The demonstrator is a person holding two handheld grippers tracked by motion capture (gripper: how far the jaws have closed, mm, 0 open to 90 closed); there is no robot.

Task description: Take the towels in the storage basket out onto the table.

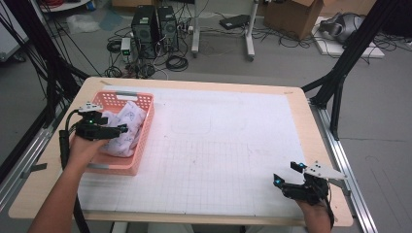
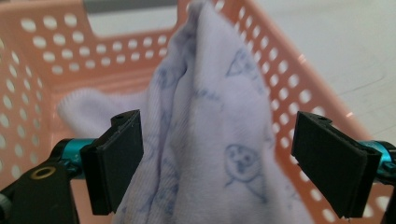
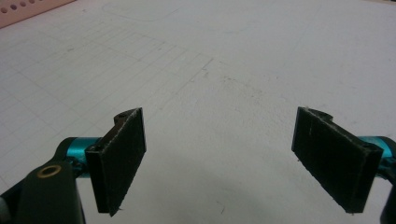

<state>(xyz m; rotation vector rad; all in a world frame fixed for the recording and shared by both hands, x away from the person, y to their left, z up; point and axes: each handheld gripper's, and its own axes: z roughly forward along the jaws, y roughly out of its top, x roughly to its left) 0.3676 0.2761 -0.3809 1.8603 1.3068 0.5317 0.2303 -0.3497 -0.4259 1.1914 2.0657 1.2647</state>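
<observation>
Left gripper (image 2: pixel 217 163) straddles white cloth (image 2: pixel 210 140) inside pink basket (image 2: pixel 46 70).

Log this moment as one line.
left gripper: open, jaws astride white printed cloth in pink perforated plastic basket | right gripper: open, over white gridded mat

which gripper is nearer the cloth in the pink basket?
Left. The left gripper is over the basket, its open jaws on either side of the cloth. The right gripper is open at the table's near right corner, far from it.
</observation>
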